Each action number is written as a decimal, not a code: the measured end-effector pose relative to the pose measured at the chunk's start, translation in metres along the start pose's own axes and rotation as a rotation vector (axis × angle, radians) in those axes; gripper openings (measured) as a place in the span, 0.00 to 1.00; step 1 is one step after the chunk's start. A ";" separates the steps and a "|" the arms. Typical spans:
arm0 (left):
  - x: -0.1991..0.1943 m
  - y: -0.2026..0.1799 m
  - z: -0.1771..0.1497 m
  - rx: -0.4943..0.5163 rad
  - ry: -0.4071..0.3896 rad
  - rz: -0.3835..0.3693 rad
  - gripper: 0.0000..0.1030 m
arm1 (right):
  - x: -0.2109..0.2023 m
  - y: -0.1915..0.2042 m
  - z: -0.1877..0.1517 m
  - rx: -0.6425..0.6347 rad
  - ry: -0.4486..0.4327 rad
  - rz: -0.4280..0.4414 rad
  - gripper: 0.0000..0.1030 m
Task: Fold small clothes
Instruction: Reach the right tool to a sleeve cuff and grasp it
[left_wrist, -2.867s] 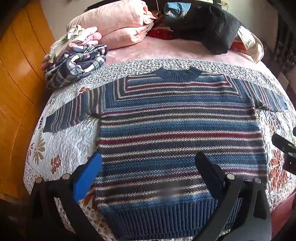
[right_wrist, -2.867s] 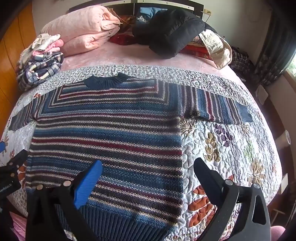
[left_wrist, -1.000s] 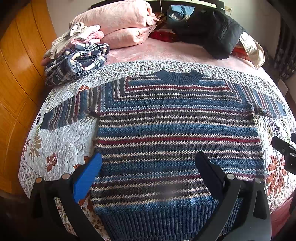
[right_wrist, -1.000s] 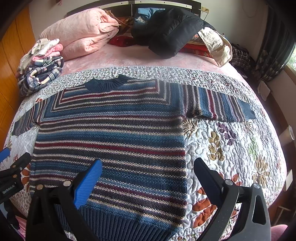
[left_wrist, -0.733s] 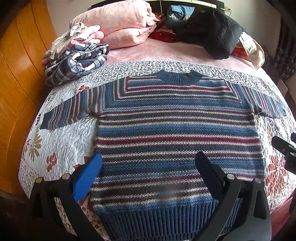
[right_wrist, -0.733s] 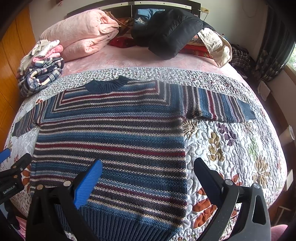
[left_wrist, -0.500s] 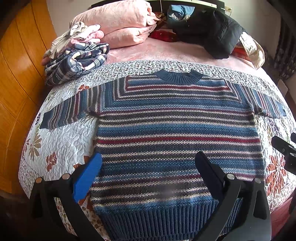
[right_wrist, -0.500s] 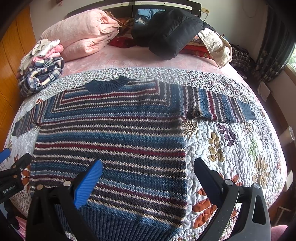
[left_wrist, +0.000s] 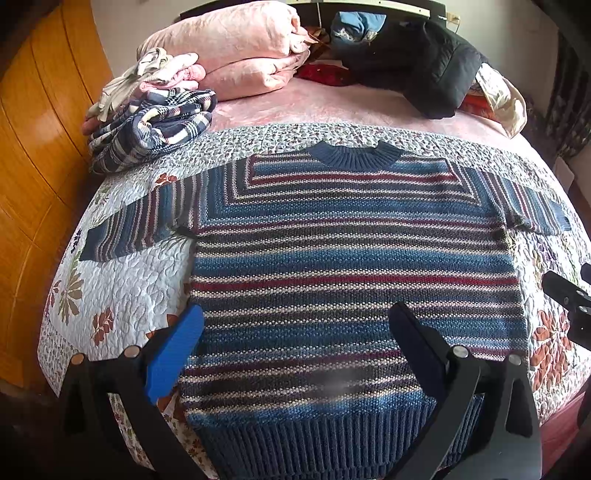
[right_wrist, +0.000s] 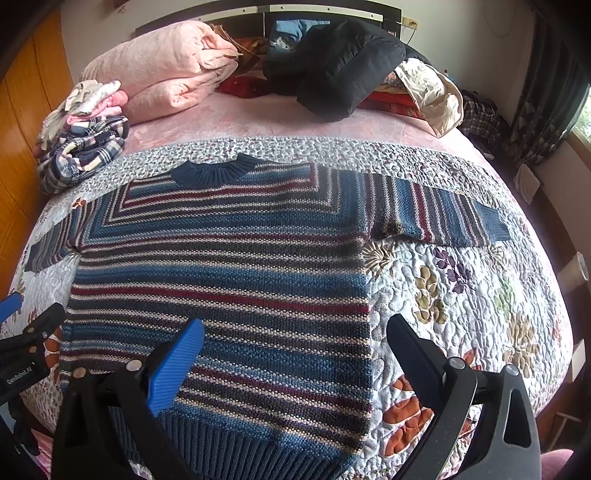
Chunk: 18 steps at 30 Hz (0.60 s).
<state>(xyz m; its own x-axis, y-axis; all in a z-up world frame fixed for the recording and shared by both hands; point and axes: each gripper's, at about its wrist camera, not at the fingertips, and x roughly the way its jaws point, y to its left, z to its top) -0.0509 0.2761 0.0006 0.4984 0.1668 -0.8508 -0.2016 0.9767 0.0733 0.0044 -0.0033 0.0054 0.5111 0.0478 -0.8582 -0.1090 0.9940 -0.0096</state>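
A striped knit sweater (left_wrist: 351, 258) (right_wrist: 221, 266) in blue, grey and dark red lies flat and face up on a floral quilt (left_wrist: 122, 288) (right_wrist: 461, 295), with both sleeves spread out sideways and the ribbed hem nearest me. My left gripper (left_wrist: 295, 332) hovers open over the lower left part of the sweater with nothing between its fingers. Over the lower right edge of the sweater my right gripper (right_wrist: 295, 339) hangs open and empty too. Each gripper shows at the edge of the other's view.
A pile of folded plaid and pink clothes (left_wrist: 151, 118) (right_wrist: 81, 144) sits at the far left corner. Pink bedding (left_wrist: 236, 51), a black jacket (right_wrist: 343, 62) and other clothes lie by the headboard. A wooden wardrobe (left_wrist: 33, 166) stands left; curtains (right_wrist: 546, 92) hang right.
Both grippers have pulled back and risen slightly since the earliest frames, so a bit more of the bed shows. The sweater has not moved and both grippers stay open.
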 end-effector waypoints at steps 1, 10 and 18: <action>0.000 0.000 0.000 -0.001 0.001 0.000 0.97 | 0.000 0.000 0.000 -0.001 -0.001 0.000 0.96; 0.002 -0.003 0.007 -0.011 -0.002 -0.014 0.97 | 0.005 -0.014 0.007 0.020 0.012 0.030 0.96; 0.023 -0.024 0.044 -0.027 -0.014 0.018 0.97 | 0.058 -0.130 0.073 0.130 0.078 -0.048 0.96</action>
<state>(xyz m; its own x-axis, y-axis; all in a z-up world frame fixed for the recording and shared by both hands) 0.0023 0.2624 0.0015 0.5063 0.1860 -0.8421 -0.2334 0.9696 0.0738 0.1108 -0.1226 -0.0057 0.4445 -0.0032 -0.8958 0.0279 0.9996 0.0103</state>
